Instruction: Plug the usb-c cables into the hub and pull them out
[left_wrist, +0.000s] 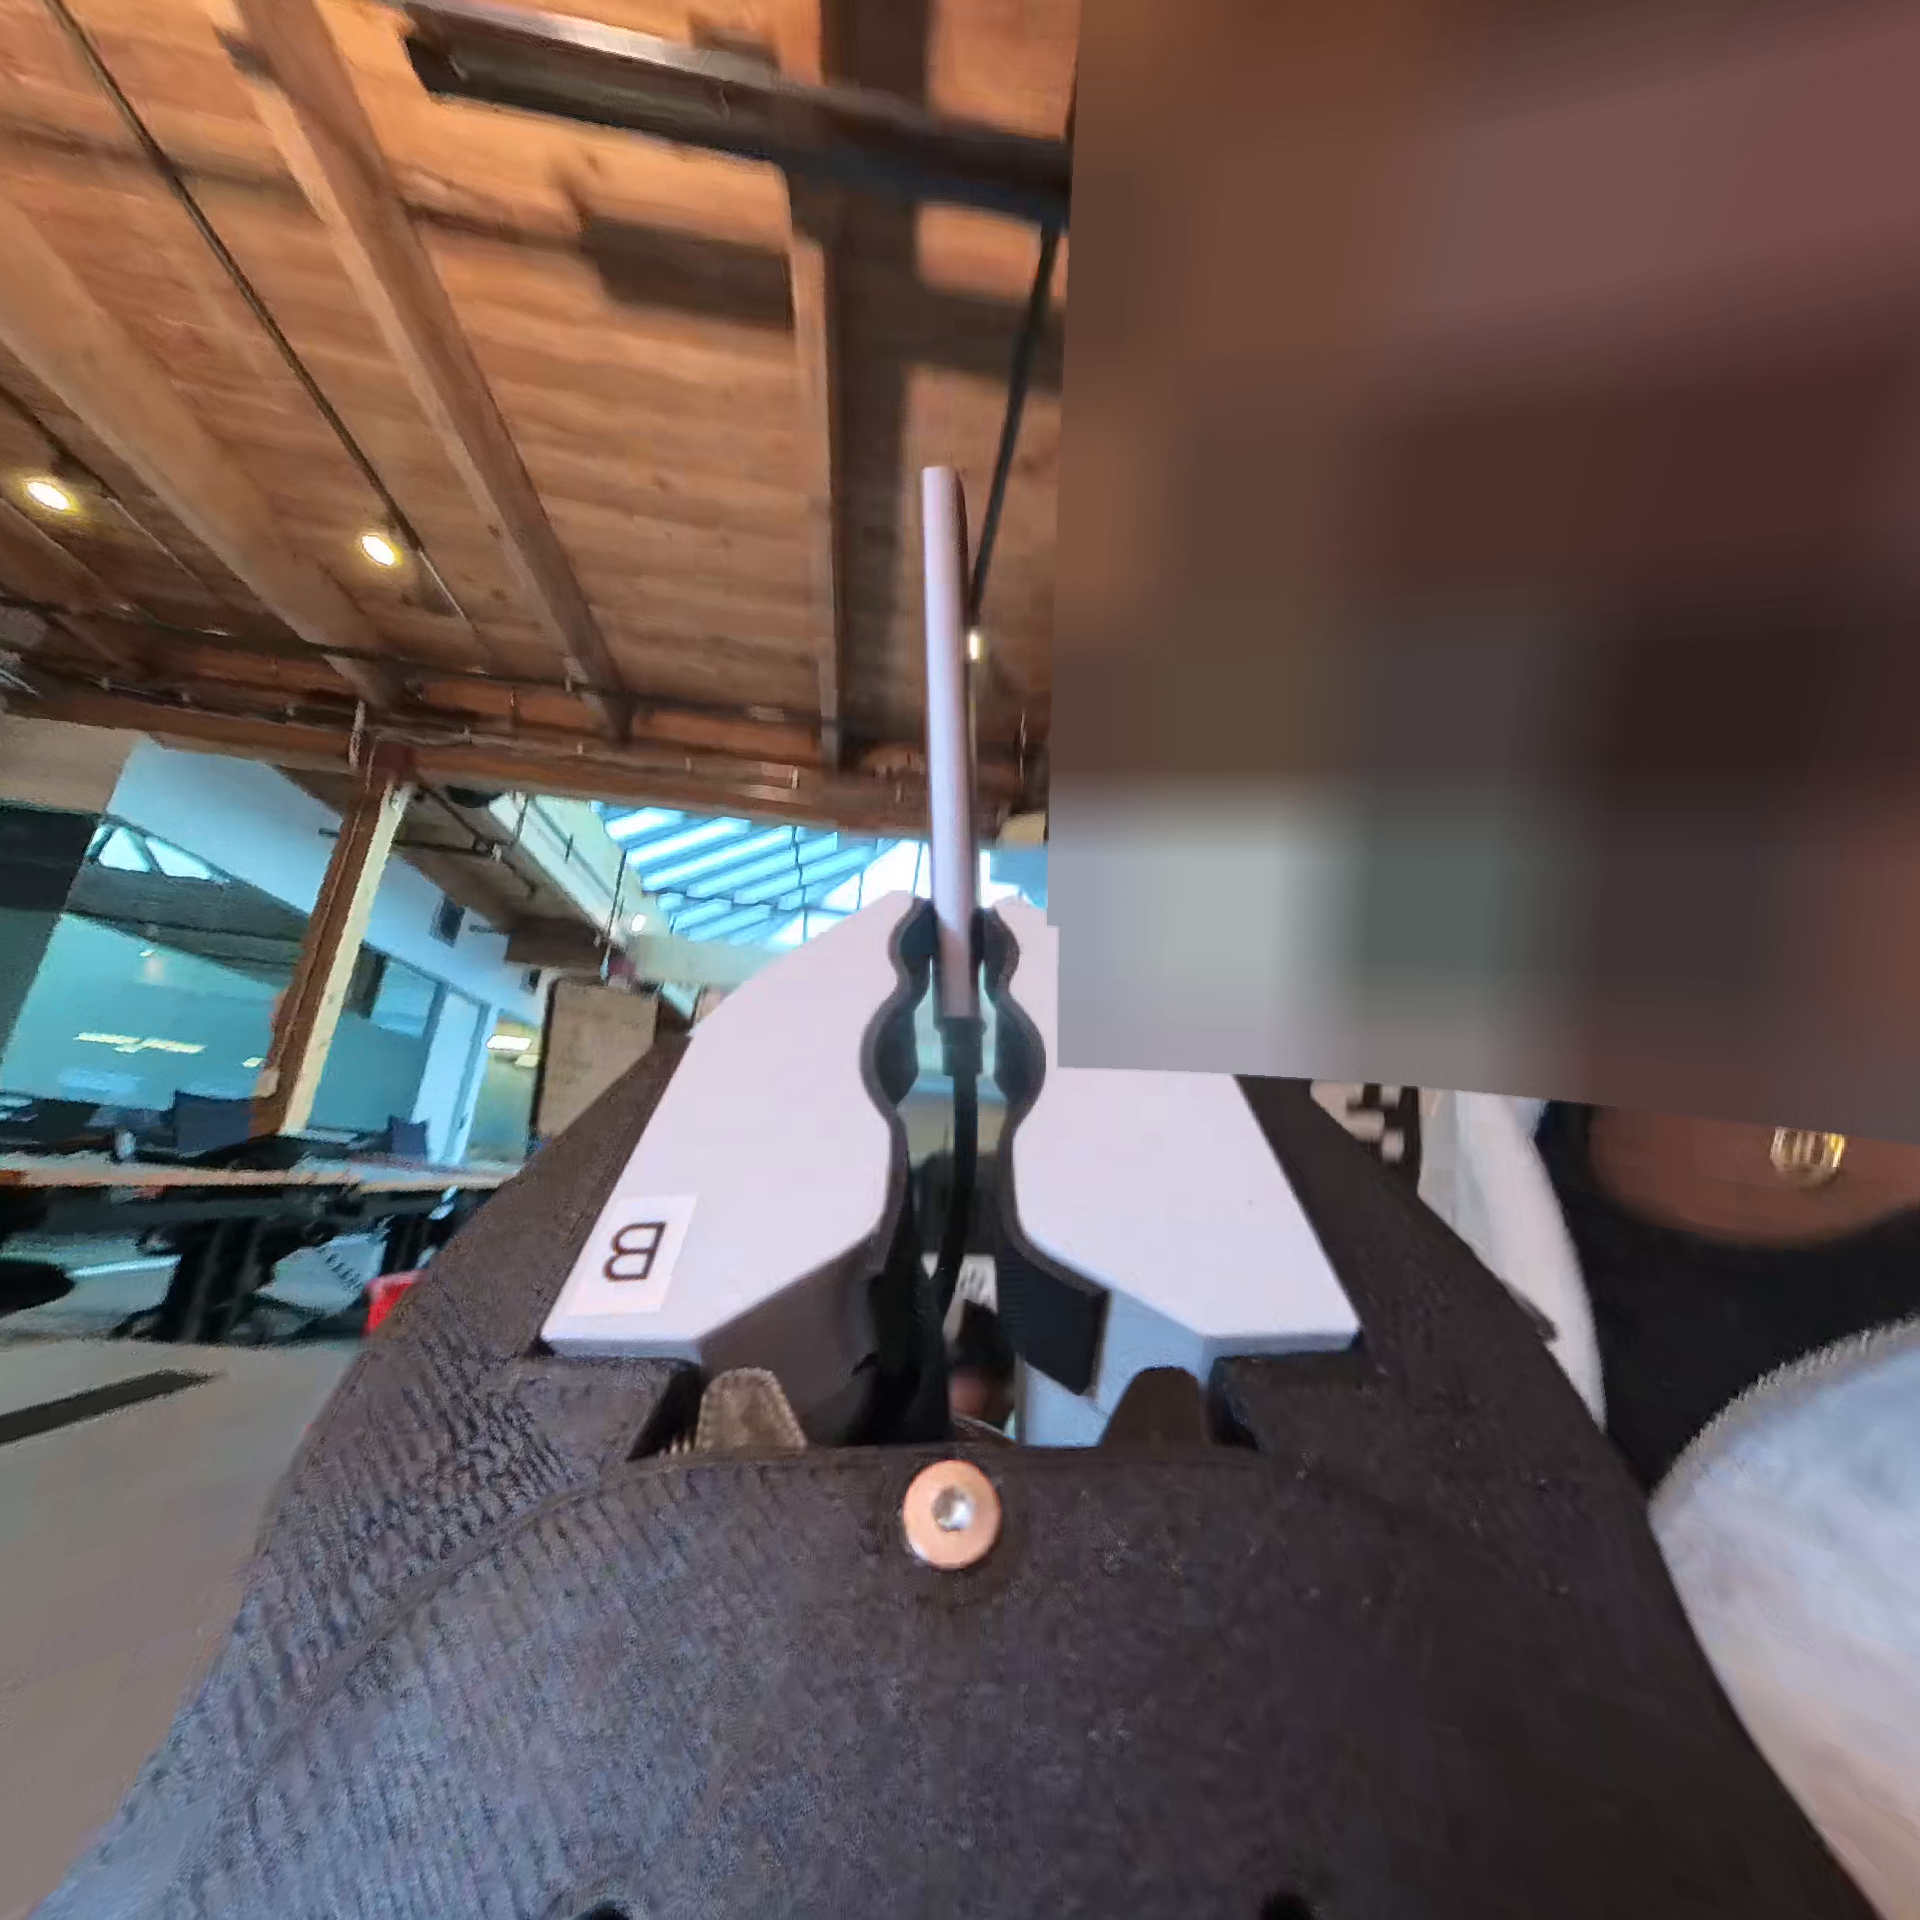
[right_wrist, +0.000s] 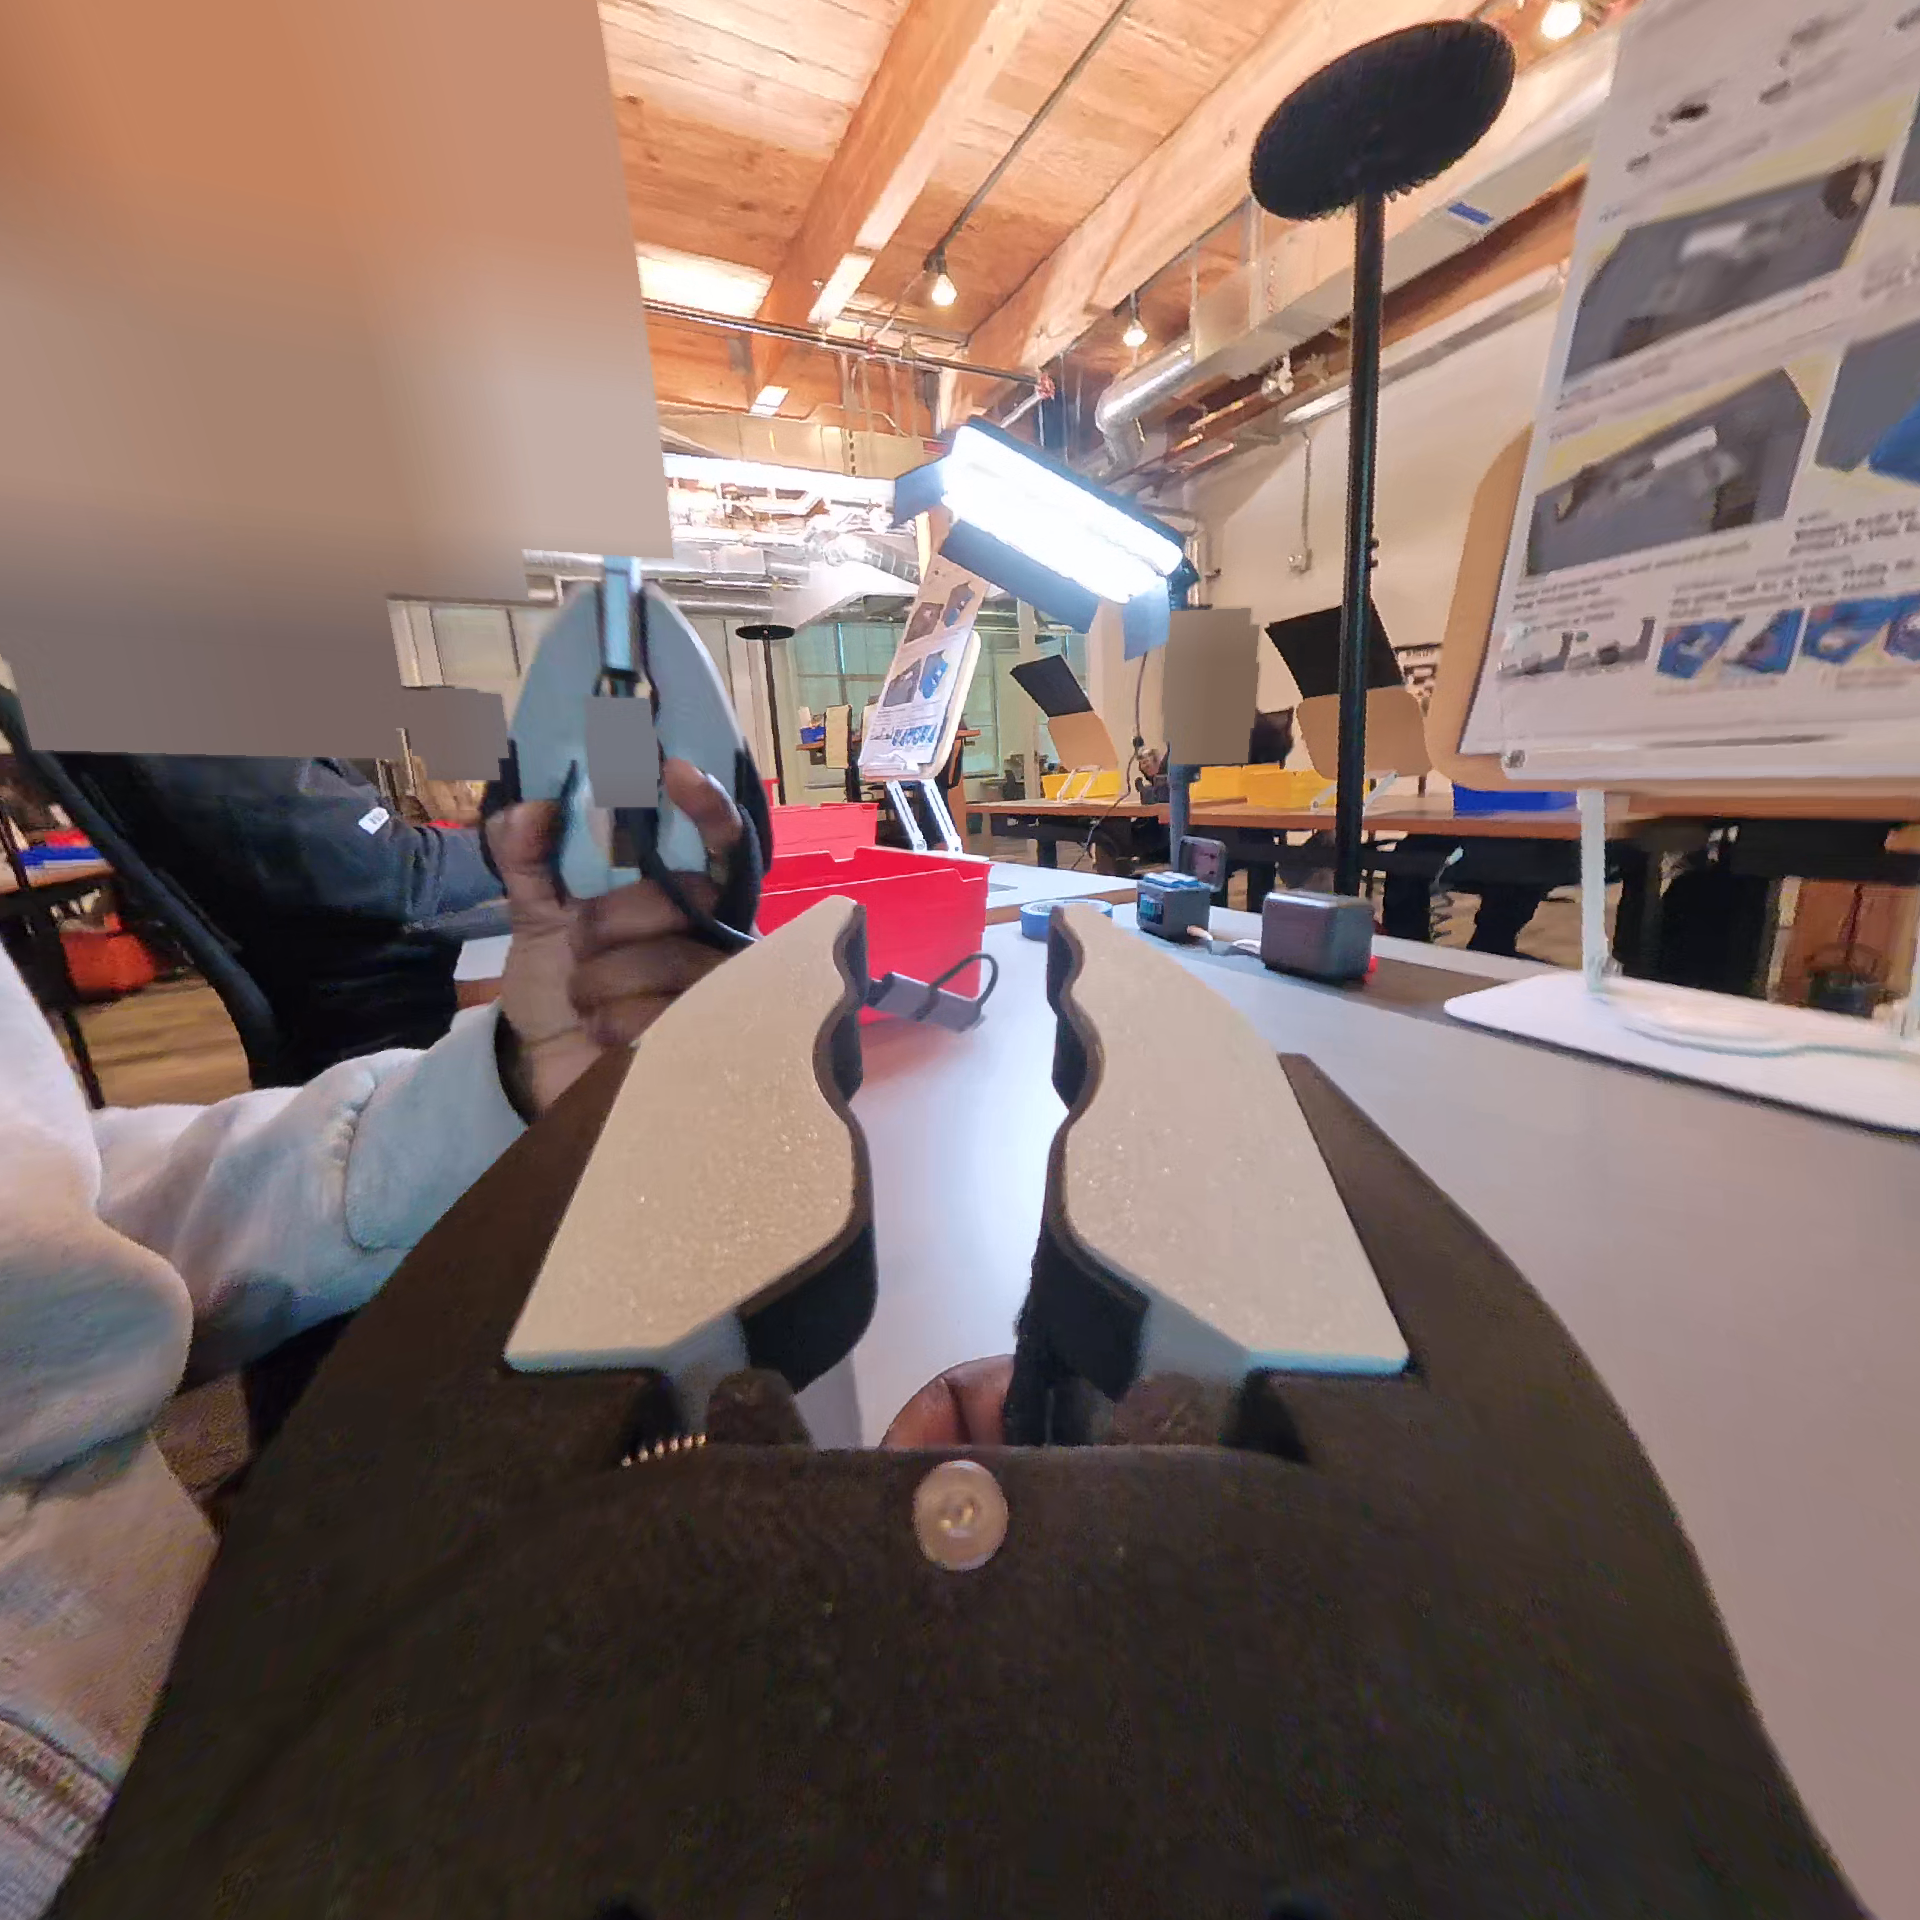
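My left gripper (left_wrist: 951, 920) points up toward the ceiling and is shut on a thin silver-grey hub (left_wrist: 948, 707), seen edge-on and upright between the pads. The hub's black cable (left_wrist: 961, 1164) hangs down between the fingers. In the right wrist view the left gripper (right_wrist: 621, 608) is raised at upper left, held by a hand (right_wrist: 613, 935), with the hub (right_wrist: 620, 634) in its tips. My right gripper (right_wrist: 956, 920) is open and empty, low over the grey table (right_wrist: 1455, 1247). Grey usb-c plugs on a black cable (right_wrist: 920, 1000) lie on the table beyond its tips.
A red bin (right_wrist: 894, 914) stands behind the plugs. A blue tape roll (right_wrist: 1039, 916), a small dark device (right_wrist: 1174, 902) and a grey box (right_wrist: 1317, 933) sit farther back. A black pole stand (right_wrist: 1361, 520) and a document holder (right_wrist: 1714, 416) on a white base are at right. The left gripper's tips are roughly 15 cm from the right gripper's.
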